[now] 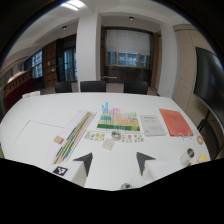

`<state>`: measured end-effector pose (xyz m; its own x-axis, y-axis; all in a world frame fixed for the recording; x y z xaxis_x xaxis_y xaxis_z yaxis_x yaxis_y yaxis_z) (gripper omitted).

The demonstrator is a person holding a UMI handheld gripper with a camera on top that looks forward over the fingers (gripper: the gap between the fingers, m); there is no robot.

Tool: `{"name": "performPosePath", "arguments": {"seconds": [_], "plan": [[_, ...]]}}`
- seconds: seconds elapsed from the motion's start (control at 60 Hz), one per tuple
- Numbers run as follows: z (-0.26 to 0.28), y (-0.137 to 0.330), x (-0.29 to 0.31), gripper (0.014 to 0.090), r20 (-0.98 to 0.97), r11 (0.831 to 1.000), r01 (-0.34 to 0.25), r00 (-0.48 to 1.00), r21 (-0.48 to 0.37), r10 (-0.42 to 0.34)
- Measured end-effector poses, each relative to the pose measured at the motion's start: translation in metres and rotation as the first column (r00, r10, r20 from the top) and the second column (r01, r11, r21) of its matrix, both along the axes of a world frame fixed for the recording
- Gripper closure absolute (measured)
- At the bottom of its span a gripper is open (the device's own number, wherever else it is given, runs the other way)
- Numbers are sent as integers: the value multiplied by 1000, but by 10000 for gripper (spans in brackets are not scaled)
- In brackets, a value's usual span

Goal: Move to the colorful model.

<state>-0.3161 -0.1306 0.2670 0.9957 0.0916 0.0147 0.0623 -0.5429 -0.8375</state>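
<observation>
The colorful model [117, 118] stands on the white table [45, 120], a flat board with small pastel towers rising from its far left part. It lies beyond my gripper [115, 161], slightly ahead and centred between the fingers. Both dark pointed fingertips [85, 161] show wide apart with bare table between them, so the gripper is open and holds nothing.
A long striped strip [75, 135] lies left of the model, with a small wooden block [59, 139] beside it. Small cards [111, 136] sit just ahead of the fingers. A white sheet [151, 124] and an orange folder [175, 122] lie right. Dark chairs [92, 86] line the far edge.
</observation>
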Motion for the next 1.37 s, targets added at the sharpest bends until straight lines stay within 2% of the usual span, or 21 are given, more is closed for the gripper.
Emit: {"name": "performPosePath", "arguments": {"seconds": [0.017,0.15,0.283,0.417,0.55,0.75,1.367], "plan": [[-2,10,0,205,4,1000,2,1000,3,-2],[-37,87,-5,208,14,1000,23,1000,-5,-23],[-91,146,-6,202,13,997,41,999,-68,-40],[-143,185,0,201,25,990,52,999,-128,-49],[-174,214,9,196,30,988,57,998,-141,-54],[-196,232,11,193,17,987,47,999,-157,-45],[-221,232,9,195,12,980,16,1000,-198,-14]]}}
